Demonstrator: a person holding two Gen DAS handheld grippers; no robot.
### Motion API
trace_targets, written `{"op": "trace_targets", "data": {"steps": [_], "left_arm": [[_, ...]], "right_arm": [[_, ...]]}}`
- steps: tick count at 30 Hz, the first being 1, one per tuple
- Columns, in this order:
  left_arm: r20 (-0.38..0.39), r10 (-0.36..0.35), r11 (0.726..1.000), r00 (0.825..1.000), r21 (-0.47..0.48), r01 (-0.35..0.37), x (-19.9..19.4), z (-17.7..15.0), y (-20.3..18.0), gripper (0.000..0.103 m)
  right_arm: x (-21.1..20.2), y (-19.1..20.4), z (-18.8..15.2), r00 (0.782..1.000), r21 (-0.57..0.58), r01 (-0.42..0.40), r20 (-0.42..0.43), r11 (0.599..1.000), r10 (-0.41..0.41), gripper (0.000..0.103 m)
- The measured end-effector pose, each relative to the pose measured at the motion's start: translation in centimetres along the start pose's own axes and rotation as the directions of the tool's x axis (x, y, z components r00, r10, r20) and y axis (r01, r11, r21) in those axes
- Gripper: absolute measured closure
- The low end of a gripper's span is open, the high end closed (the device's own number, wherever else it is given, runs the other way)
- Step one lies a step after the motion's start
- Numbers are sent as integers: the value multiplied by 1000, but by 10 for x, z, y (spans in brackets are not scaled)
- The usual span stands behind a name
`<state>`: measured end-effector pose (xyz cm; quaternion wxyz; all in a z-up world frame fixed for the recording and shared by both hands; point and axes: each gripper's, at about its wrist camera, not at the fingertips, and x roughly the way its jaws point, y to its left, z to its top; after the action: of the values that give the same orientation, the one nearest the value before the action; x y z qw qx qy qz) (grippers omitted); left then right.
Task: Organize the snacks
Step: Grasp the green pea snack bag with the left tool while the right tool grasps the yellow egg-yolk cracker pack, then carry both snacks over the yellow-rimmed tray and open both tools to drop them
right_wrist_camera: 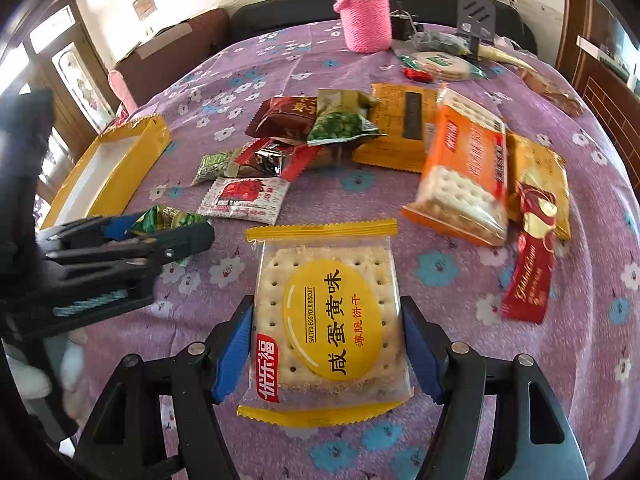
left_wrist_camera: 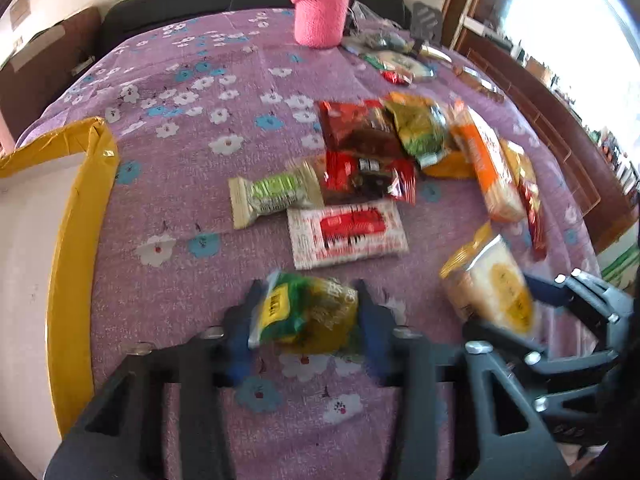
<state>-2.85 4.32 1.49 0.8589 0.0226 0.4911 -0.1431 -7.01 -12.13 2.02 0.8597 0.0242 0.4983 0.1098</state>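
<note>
A shallow yellow-rimmed box (right_wrist_camera: pixel 120 160) with a white floor is seen at the left edge of the worktop (right_wrist_camera: pixel 460 360), which is covered by a purple flowered cloth; as far as the floor is shown, nothing is seen lying in it. A green and yellow snack packet (left_wrist_camera: pixel 304 316) is clamped between the blue pads of the left tongs (left_wrist_camera: pixel 306 320), held above the cloth just right of the box; its print is too blurred to be read. A salted egg yolk biscuit pack (right_wrist_camera: pixel 326 320), clear with yellow ends and a yellow oval label over pale square crackers, is gripped at both sides by the right tongs (right_wrist_camera: pixel 328 344). The remaining snacks are left loose in the middle of the worktop: a white and red sachet (right_wrist_camera: pixel 246 200), a green bar wrapper (left_wrist_camera: pixel 274 194), dark red packets (right_wrist_camera: pixel 286 118), a green pea packet (right_wrist_camera: pixel 342 126), an orange cracker pack (right_wrist_camera: pixel 466 168) and a gold and red wrapper (right_wrist_camera: pixel 534 224), several overlapping one another. A pink knit-covered bottle (right_wrist_camera: pixel 364 16) is stood at the far edge, with a few small items beside it.
</note>
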Motion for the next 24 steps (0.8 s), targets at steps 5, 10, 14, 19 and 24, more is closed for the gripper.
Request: {"op": "trace_targets", "data": {"steps": [5,10,14,19,24], "left_arm": [[17,-43,998,999,-45,44,-10,-8,6,67],[77,-105,986,991,-120,114,-47,-16,23,67],[153,-120,974,981,-174,147,-92,-25,51,66],[245,-32,965,969,-246,94,-150,-41,109,66],[270,149,951,951,-301,-63,-192,-46,170,66]], "right_arm": [[-10,0,-6,1000,11,-18,25,1000,18,32],[-29,11,-5,997,11,-52,63,999,52,32],[-53,36,2,992,-37,-80,95,996,84,32],[-88,91,17,978,-153,-138,136,979,159,33],[-103,159,41,946,-237,-274,110,932,306,33]]}}
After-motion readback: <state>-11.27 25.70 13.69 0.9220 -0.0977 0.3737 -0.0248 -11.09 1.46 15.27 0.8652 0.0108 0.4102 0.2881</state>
